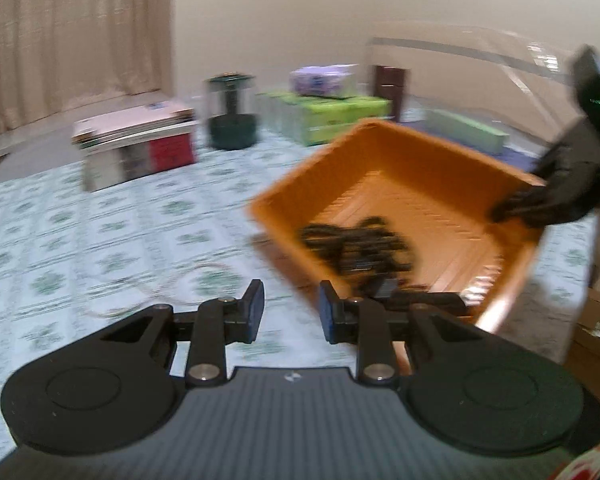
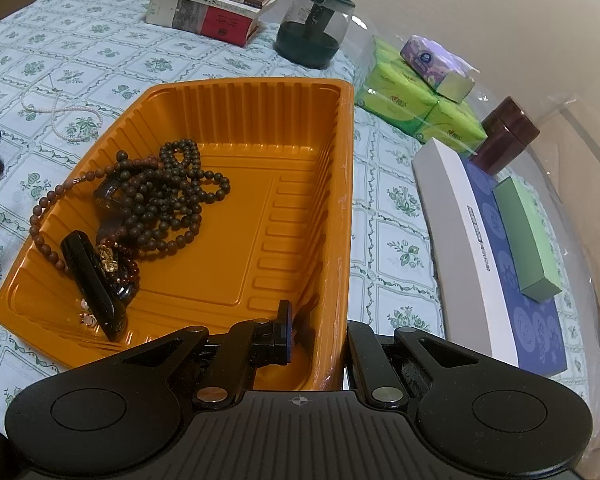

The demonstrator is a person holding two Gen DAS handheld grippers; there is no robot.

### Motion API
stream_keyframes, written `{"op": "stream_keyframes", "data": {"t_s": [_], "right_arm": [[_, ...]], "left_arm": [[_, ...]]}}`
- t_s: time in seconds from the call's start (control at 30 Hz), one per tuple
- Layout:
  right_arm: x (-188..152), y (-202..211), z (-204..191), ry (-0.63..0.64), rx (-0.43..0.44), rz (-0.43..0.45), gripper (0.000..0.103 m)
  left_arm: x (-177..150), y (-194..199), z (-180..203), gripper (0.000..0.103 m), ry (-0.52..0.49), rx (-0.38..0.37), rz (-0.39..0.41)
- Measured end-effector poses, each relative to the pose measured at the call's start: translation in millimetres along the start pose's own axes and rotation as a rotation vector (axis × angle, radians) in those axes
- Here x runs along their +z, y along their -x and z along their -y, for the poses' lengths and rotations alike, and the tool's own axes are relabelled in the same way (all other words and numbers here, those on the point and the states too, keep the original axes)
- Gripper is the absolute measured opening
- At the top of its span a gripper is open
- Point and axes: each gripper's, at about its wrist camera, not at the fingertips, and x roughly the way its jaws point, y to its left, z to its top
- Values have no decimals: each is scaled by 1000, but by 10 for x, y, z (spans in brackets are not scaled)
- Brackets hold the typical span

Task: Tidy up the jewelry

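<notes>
Two grippers: the right gripper (image 2: 316, 332) pinches the orange tray (image 2: 342, 184) wall; the left gripper's (image 1: 291, 312) jaws stand spread, empty.

One orange tray (image 2: 260, 128), one pearl necklace (image 2: 66, 114), two jars (image 2: 314, 26) (one maroon), one book stack (image 2: 212, 4)

Each tool is matte black plastic: the left tool (image 1: 291, 312) carries blue-faced pads (image 1: 255, 307) on linked arms fixed with silver screws (image 1: 204, 371); a ribbed grey plate (image 1: 292, 412) sits between two round housings. The right tool (image 2: 316, 338) matches it; the hand (image 1: 556, 192) wears a black glove.
</notes>
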Motion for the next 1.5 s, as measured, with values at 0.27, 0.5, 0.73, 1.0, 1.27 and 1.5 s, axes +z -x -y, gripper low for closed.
{"op": "stream_keyframes", "data": {"t_s": [0.27,0.5,0.73,1.0,1.27,1.5], "right_arm": [[1,4,-3,0,1,-2,8],[18,9,-9,2,-1,-8,8],[11,-12,-5,3,2,-10,8],[14,-34,4,1,4,-15,8],[11,-38,4,0,4,-15,8],[8,-36,1,0,1,-13,8]], "left_arm": [[17,-233,-702,26,27,188,-49],[19,-549,-791,26,-53,216,-110],[-13,-829,-756,26,-62,167,-155],[84,-1022,-904,26,116,215,-144],[32,-1121,-995,7,166,179,-182],[-62,-785,-1025,2,171,159,-152]]}}
